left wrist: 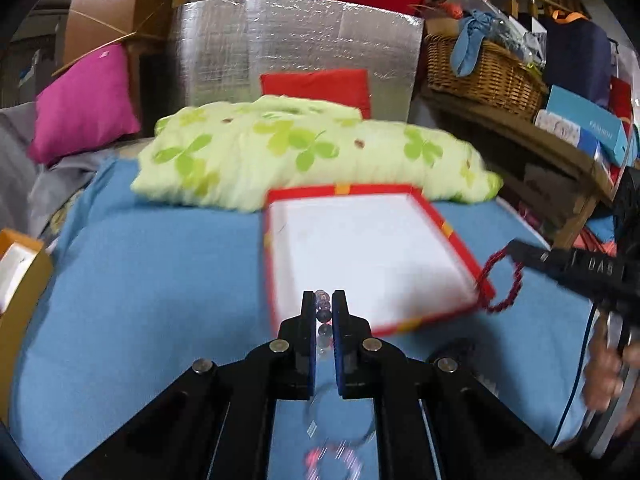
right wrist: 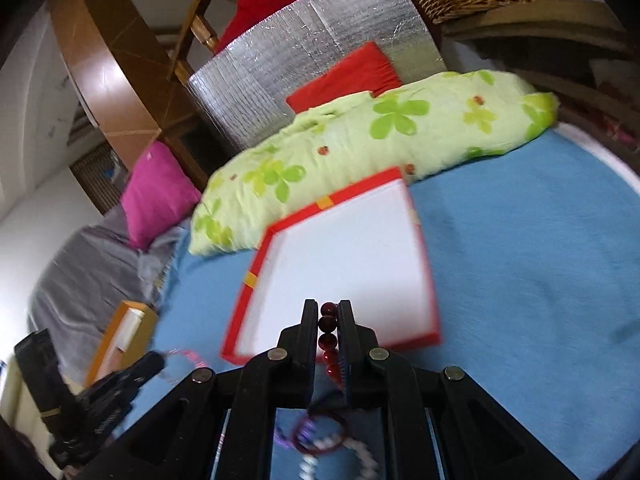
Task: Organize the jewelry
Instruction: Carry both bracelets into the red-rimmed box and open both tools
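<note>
- The red box (left wrist: 372, 256) is flat and open, with a white inside and small yellow marks on its rim. It lies on the blue bed cover (left wrist: 160, 280), near the far edge where the green flowery pillow (left wrist: 304, 148) lies.
- The left gripper (left wrist: 323, 308) has its fingers closed on a string of pale, see-through beads (left wrist: 322, 312). The beads sit between the fingers just in front of the near rim of the box.
- The right gripper (right wrist: 329, 316) has its fingers closed on a dark red bead bracelet (right wrist: 329, 332). In the left wrist view this bracelet (left wrist: 504, 284) hangs as a loop from the gripper tips, just beside the right corner of the box.
- An orange box (right wrist: 120, 340) with a white inside sits by the left edge of the bed cover.
- More beads lie low down under each gripper, but they are blurry and partly hidden by the black arms, so I cannot tell what they are.
- A hand (left wrist: 608, 364) shows at the right edge of the left wrist view, blurry and cut off.
</note>
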Tool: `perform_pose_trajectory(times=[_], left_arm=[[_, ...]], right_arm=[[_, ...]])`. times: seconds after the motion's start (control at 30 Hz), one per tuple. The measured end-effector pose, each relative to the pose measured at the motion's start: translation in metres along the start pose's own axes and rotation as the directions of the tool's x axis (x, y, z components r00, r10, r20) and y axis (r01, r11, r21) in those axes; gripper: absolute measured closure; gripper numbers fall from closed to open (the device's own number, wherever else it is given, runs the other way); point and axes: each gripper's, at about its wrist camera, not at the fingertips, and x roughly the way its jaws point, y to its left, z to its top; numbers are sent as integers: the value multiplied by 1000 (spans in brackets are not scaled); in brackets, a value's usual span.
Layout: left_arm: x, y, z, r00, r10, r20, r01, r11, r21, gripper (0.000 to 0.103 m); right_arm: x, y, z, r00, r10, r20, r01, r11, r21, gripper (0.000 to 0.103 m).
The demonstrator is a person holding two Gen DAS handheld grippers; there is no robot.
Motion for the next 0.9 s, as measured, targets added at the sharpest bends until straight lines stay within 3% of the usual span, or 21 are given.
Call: perform_pose_trajectory(times=[0.13,0.23,0.43,0.57,0.77,0.9], left_arm=[[33,-6,8,999,-48,-10,48,999,-19,95],[64,-7,8,995,-68,-73,65,997,-45,95],[101,-5,-4,982,3,-189,-8,1000,-22,93],[89,2,-8,984,39,-174,-41,999,-8,66],[63,10,-13,984,108,-140,-105,994,31,51],[47,14,-24,975,163,-152,-155,986,68,49]], right_arm=[[32,10,11,999,29,-26,-29,1000,8,93],[60,13,12,997,27,-71,-26,1000,15,92],[99,0,12,989,-34,-146,37,999,22,89],[100,-20,16,983,-76,-167,90,993,76,87],[73,-32,20,986,-67,-150,84,990,111,78],[59,-32,13,981,-46,-188,68,992,109,77]])
